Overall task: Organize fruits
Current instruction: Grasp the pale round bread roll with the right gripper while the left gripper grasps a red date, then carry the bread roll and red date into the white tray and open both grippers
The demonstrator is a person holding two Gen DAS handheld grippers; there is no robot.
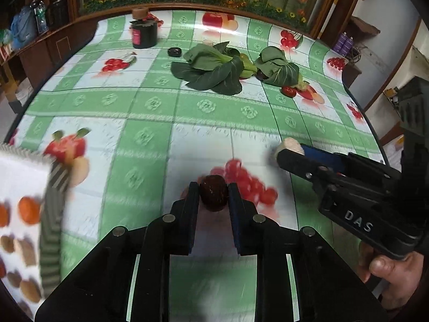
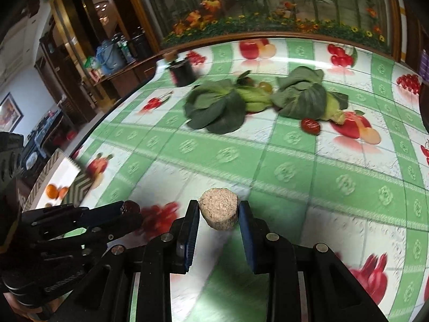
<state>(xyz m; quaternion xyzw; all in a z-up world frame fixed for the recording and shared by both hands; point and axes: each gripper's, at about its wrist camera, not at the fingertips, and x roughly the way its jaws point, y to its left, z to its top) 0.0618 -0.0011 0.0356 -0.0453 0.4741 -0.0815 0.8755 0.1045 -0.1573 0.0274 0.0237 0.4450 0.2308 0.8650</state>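
Left wrist view: left gripper [image 1: 213, 197] fingers [image 1: 192, 201] clenched on a dark red date [image 1: 213, 196], pads tight on both its sides, held above the bench [image 1: 150, 145] with its green-checked fruit-print cloth. Right gripper [image 1: 288, 151] comes in from the right, a hand [image 1: 388, 271] on its grip; its fingers pinch a pale tan puck [image 1: 291, 146]. Patterned box [image 1: 24, 214] with printed fruit at the left edge, blurred. Far side of the bench: two bunches of leafy greens [image 1: 209, 67], a small red fruit [image 1: 289, 91] just beside the right bunch, a dark jar [image 1: 144, 34], a small black lid [image 1: 174, 51].

Right wrist view: right gripper [image 2: 218, 213] fingers grasping the tan puck [image 2: 219, 209], a coarse crumbly cylinder, clear of the bench [image 2: 295, 174]. Left gripper [image 2: 130, 210] at lower left, the date [image 2: 130, 207] barely visible at its tip. Greens [image 2: 217, 107] and the red fruit [image 2: 310, 125] well ahead, the box [image 2: 64, 179] at far left.
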